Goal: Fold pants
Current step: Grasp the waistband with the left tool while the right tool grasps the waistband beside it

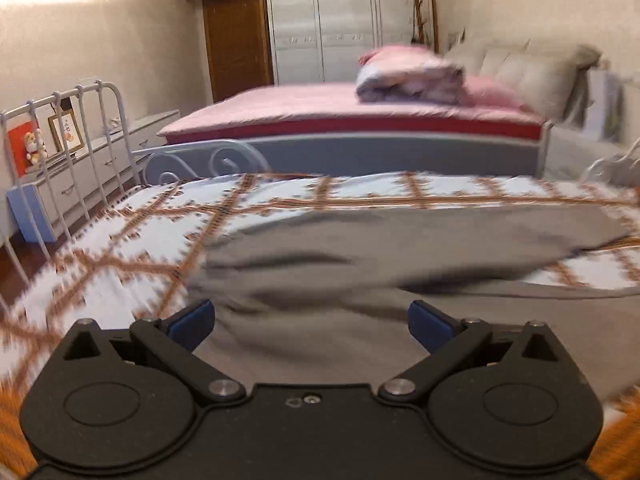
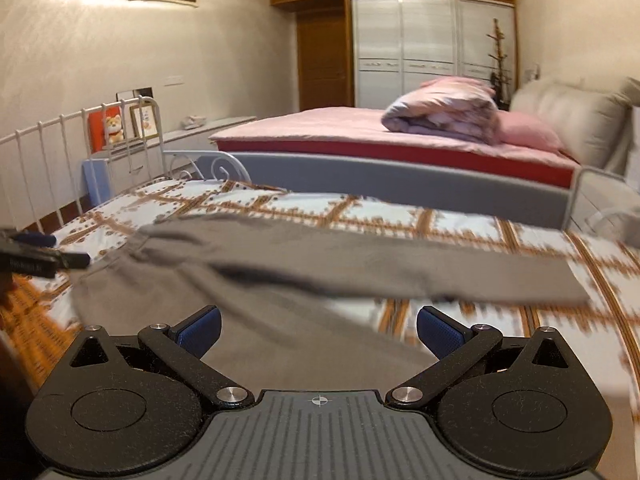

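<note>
both grippers, left gripper [image 1: 311, 322] and right gripper [image 2: 318, 330], hang spread wide over the grey pants [image 2: 280, 268] on the patterned bedspread [image 2: 460, 220], gripping nothing

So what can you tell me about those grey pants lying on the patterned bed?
The pants are plain grey-brown, of soft-looking cloth, spread loosely and not yet folded on the white and orange patterned bedspread. One leg stretches far to the right; the wider part lies rumpled toward the cameras. Creases run across them. The left gripper and right gripper are both open above the cloth, gripping nothing. Motion blur hides finer details.
</note>
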{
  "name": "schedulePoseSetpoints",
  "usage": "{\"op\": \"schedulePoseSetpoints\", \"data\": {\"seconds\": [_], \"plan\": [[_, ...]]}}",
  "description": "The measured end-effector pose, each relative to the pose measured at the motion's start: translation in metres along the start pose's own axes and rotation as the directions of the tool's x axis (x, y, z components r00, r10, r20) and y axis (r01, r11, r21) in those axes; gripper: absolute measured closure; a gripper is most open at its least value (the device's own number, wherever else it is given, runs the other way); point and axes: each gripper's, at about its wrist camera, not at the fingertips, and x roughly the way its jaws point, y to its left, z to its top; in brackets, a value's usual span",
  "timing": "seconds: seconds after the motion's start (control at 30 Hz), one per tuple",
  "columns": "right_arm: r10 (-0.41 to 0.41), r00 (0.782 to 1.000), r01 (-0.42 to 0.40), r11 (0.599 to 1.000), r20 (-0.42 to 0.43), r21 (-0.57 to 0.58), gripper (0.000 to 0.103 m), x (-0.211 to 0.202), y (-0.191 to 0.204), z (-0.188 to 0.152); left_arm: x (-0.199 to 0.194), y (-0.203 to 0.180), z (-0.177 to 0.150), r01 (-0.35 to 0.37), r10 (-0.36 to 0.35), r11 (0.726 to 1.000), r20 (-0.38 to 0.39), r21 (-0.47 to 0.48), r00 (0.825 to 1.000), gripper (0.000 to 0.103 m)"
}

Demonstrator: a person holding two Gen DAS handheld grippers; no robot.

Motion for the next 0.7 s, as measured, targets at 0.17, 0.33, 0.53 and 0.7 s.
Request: {"op": "schedulePoseSetpoints", "data": {"seconds": [0.17,0.33,0.53,0.7], "plan": [[0.059,0.997,-0.063,0.995,-0.053,-0.071,0.0,0.117,0.005,0.051,0.109,0.063,0.035,-0.05,0.054,0.997,-0.079,0.053,0.995,0.026],[0.103,0.991,-0.112,0.987,-0.083,-0.114,0.001,0.231,0.0,0.077,0.203,0.117,0.045,-0.052,0.041,0.996,-0.146,-0.071,0.988,0.025],[0.171,0.973,-0.193,0.972,-0.155,-0.135,0.026,0.345,-0.002,0.09,0.266,0.126,0.046,-0.003,-0.002,1.0,-0.216,-0.022,0.976,0.026],[0.179,0.95,-0.24,0.944,-0.257,-0.228,0.048,0.411,0.005,0.092,0.29,0.128,0.046,0.02,-0.023,1.0,-0.233,-0.015,0.972,0.023]]}}
